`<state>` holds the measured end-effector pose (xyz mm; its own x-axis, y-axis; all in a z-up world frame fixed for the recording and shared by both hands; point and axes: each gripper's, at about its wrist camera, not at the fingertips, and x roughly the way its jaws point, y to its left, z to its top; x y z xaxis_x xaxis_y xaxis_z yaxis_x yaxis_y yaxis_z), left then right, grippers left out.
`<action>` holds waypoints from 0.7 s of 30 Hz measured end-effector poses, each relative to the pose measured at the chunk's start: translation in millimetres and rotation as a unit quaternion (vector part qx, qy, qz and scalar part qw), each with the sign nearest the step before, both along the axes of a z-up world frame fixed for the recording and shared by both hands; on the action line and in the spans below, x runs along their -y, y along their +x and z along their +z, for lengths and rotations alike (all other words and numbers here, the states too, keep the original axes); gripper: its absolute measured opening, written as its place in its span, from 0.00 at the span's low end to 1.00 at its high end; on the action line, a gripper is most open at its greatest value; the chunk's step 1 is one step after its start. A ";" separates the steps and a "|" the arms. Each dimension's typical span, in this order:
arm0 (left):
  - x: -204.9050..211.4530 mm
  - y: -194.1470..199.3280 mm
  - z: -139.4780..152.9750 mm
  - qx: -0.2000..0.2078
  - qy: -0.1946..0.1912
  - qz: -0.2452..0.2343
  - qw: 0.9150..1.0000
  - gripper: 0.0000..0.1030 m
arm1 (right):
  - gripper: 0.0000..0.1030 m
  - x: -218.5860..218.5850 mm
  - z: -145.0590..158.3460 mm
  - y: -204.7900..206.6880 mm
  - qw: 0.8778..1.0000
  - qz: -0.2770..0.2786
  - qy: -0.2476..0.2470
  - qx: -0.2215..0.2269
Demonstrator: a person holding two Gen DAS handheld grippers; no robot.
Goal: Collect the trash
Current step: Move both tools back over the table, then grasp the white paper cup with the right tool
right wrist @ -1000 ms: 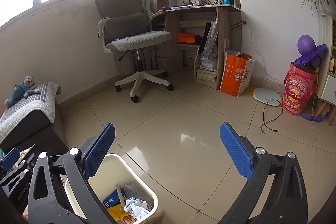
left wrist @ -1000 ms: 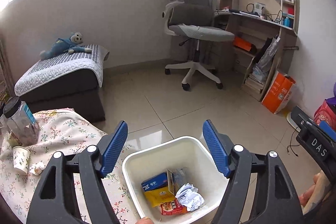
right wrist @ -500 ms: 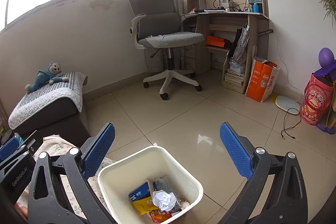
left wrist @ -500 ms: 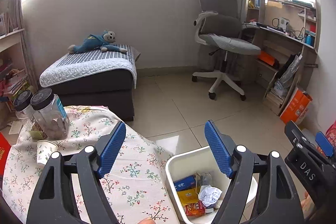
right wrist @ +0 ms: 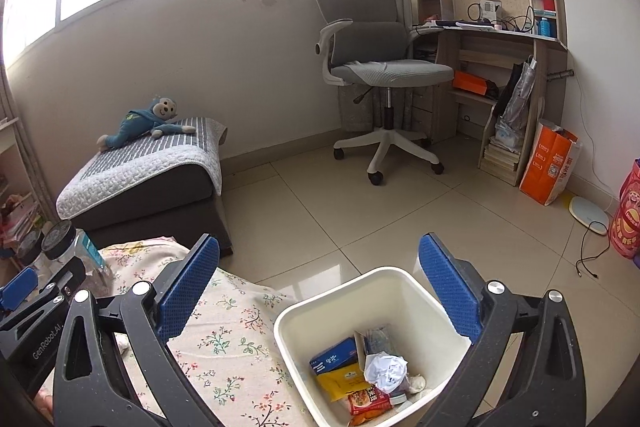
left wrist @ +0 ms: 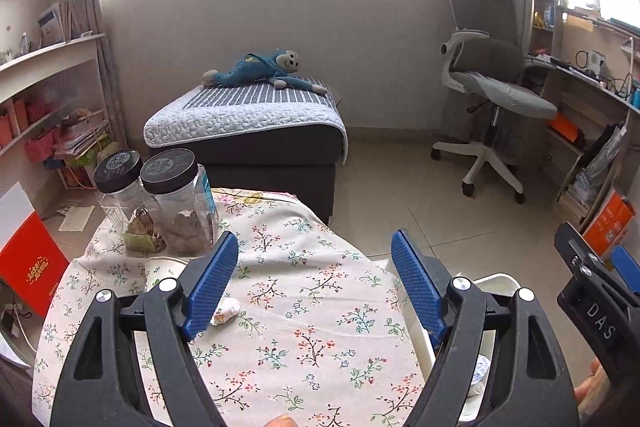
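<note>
My left gripper [left wrist: 316, 285] is open and empty above the table with the floral cloth [left wrist: 304, 311]. A small crumpled wrapper [left wrist: 226, 311] lies on the cloth just beside the left finger. A paper cup is partly hidden behind that finger. My right gripper [right wrist: 320, 287] is open and empty above the white bin [right wrist: 400, 277], which holds a crumpled white paper [right wrist: 386, 367], a blue packet, a yellow packet and a red wrapper. The bin's rim also shows in the left wrist view [left wrist: 496, 281] at the table's right edge.
Two clear jars with black lids [left wrist: 176, 203] stand at the table's far left. A grey ottoman with a blue plush monkey [left wrist: 252, 71] is behind the table. An office chair [right wrist: 380, 75], a desk and an orange bag [right wrist: 550, 167] stand to the right on the tiled floor.
Both views have swung left. The left gripper moved from over the bin to over the table, and the wrapper has come beside its left finger. The right gripper now has the bin centred.
</note>
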<state>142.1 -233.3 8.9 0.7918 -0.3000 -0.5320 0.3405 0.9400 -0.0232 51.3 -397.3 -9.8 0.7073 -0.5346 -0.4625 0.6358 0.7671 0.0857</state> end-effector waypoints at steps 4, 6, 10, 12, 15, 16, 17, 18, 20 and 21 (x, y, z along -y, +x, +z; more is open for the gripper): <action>-28.4 9.8 -0.4 -0.002 0.001 0.022 1.000 0.75 | 0.93 -23.3 -3.6 18.0 1.000 0.021 0.001 -0.007; -42.3 15.1 -0.8 -0.003 0.001 0.034 0.999 0.76 | 0.93 -35.1 -5.4 27.3 0.999 0.032 0.004 -0.010; -70.7 24.6 -2.4 -0.004 0.002 0.057 0.998 0.77 | 0.93 -59.9 -9.5 45.4 0.998 0.058 0.009 -0.018; -85.0 28.3 -4.2 -0.004 0.003 0.068 0.998 0.77 | 0.93 -73.0 -10.9 51.7 0.997 0.070 0.010 -0.020; -106.9 35.3 -8.1 -0.008 0.003 0.086 0.996 0.77 | 0.93 -92.9 -12.9 63.6 0.996 0.089 0.011 -0.024; -114.0 37.3 -9.4 -0.009 0.002 0.092 0.996 0.77 | 0.93 -99.6 -14.0 68.0 0.995 0.096 0.011 -0.026; -121.7 40.5 -10.3 -0.010 0.002 0.098 0.995 0.77 | 0.93 -106.5 -15.4 73.0 0.994 0.102 0.012 -0.029; -128.9 42.8 -11.3 -0.011 0.002 0.103 0.995 0.77 | 0.93 -113.6 -16.7 78.0 0.993 0.109 0.013 -0.032; -143.7 47.6 -13.5 -0.010 0.003 0.114 0.993 0.77 | 0.93 -126.7 -20.6 86.3 0.992 0.122 0.015 -0.040; -150.8 49.8 -15.0 -0.010 0.004 0.120 0.993 0.77 | 0.93 -133.9 -22.3 92.5 0.991 0.129 0.016 -0.044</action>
